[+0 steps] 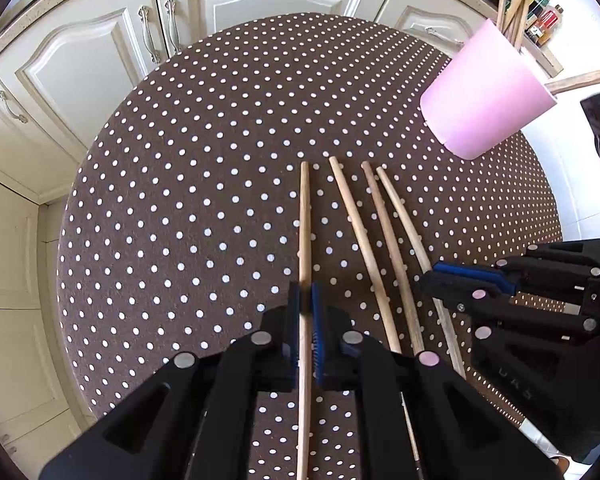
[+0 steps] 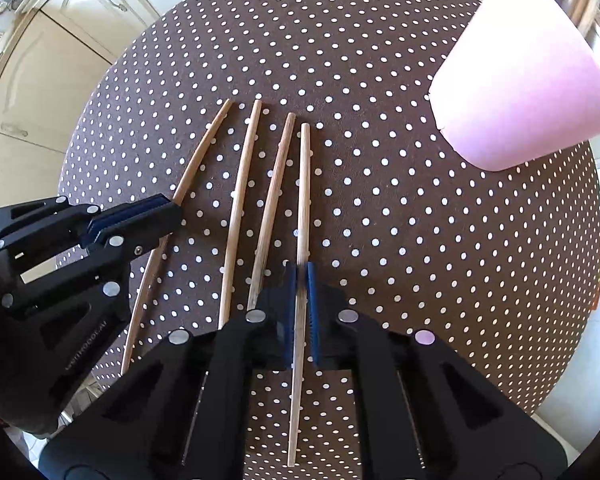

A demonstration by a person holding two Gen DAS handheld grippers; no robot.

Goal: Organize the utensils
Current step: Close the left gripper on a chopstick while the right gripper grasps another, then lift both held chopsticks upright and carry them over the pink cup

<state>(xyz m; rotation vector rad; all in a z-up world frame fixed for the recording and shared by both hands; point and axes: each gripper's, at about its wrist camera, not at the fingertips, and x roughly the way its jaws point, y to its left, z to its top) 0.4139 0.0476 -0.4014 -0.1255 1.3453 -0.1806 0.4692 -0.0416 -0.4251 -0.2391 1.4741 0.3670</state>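
Four chopsticks lie side by side on the table (image 1: 180, 200), short of the pink cup (image 1: 488, 92). The left tongs (image 1: 306, 300) clamp the chopstick farthest from the cup (image 1: 305, 216); the right tongs (image 2: 300, 276) clamp the nearest one (image 2: 303, 184). Each grip sits off-centre, so a lifted stick could pivot and miss the cup.

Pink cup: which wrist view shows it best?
Left wrist. The pink cup shows whole there, from base to rim, with wooden sticks standing in it. The right wrist view has the cup larger but cut off at the frame edge, its rim blurred.
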